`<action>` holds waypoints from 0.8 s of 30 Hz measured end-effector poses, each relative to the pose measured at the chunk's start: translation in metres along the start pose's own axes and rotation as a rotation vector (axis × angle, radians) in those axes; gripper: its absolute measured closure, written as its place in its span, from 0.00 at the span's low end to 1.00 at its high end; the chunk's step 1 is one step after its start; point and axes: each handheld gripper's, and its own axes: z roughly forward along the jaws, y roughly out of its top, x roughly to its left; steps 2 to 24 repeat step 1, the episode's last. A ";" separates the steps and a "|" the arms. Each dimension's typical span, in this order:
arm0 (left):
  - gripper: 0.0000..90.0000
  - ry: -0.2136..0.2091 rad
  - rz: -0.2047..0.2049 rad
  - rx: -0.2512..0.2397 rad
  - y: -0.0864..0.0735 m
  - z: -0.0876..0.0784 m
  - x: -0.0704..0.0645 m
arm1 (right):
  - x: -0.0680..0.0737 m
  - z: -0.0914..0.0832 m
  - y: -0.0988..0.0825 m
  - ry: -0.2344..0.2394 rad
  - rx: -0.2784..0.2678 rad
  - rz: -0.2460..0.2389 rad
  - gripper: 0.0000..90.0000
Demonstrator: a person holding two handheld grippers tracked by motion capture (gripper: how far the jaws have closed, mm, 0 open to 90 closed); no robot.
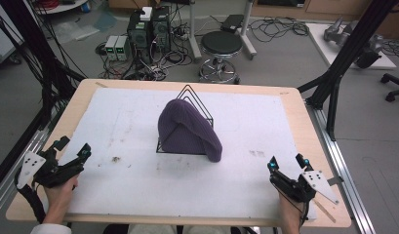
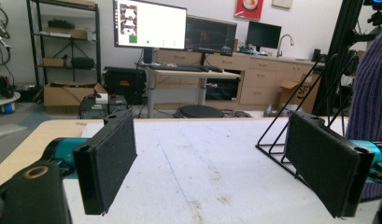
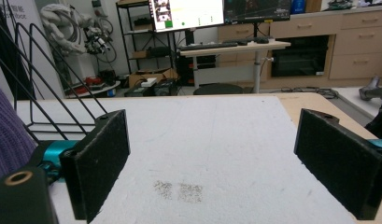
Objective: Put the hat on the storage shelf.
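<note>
1. We see the purple knit hat (image 1: pixel 187 129) draped over the black wire rack (image 1: pixel 196 100) near the middle of the table (image 1: pixel 294 105), on the white mat (image 1: pixel 138 122). Its lower end hangs down to the mat on the side nearer our right.
2. We hold the left hand-held gripper (image 1: pixel 72 148) at the near left corner of the mat, well apart from the hat. Its jaws stand wide open, with nothing between them.
3. From the left gripper view, the rack (image 2: pixel 291 116) and an edge of the hat (image 2: pixel 371 88) lie beyond the jaw at the right.
4. We hold the right hand-held gripper (image 1: pixel 287 162) at the near right of the mat, also well clear of the hat. Its jaws are spread wide and grip nothing.
5. In the right gripper view, the hat (image 3: pixel 6 135) and the rack (image 3: pixel 44 79) sit at the left, with a small dark smudge (image 3: pixel 179 190) on the mat between the jaws.
</note>
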 end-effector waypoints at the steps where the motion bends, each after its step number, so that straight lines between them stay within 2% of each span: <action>1: 0.19 0.004 0.001 0.003 0.001 0.000 0.000 | 0.000 0.000 0.000 -0.001 0.001 -0.002 0.11; 24: 0.19 0.004 0.001 0.003 0.001 0.000 0.000 | 0.000 0.000 0.000 -0.001 0.001 -0.002 0.11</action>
